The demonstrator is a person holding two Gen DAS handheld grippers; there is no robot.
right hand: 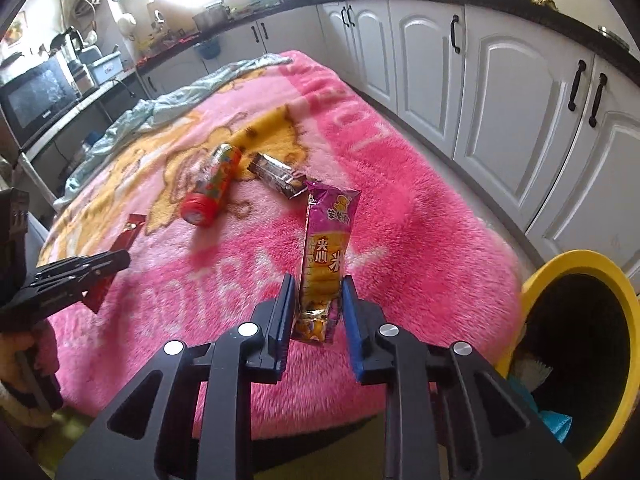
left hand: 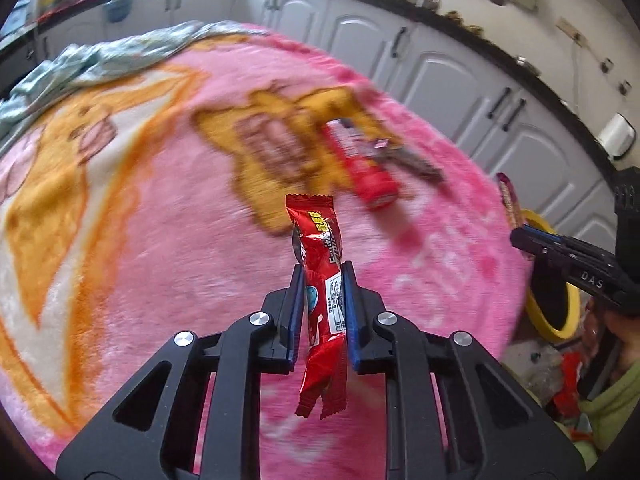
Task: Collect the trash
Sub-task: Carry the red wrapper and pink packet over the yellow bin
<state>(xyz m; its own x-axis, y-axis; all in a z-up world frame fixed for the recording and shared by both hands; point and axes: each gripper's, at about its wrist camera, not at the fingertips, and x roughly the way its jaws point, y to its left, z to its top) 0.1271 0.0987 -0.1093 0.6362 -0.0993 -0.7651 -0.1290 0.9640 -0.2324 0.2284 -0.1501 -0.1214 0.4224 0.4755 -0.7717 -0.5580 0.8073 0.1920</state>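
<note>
Left gripper: clamped on an upright red foil snack wrapper, above the fluffy pink blanket.
Right gripper: clamped on a purple-and-yellow snack packet, near the yellow-rimmed black bin.
On blanket: red-capped tube beside a dark wrapper.

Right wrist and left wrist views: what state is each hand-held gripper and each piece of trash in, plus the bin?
Left hand-held gripper: shut on red wrapper.
Red wrapper: held upright, off the blanket.
Right hand-held gripper: shut on purple snack packet.
Purple snack packet: held upright.
Red-capped bottle: lying on its side.
Dark wrapper: lying flat.
Yellow bin: open, some trash inside.
</note>
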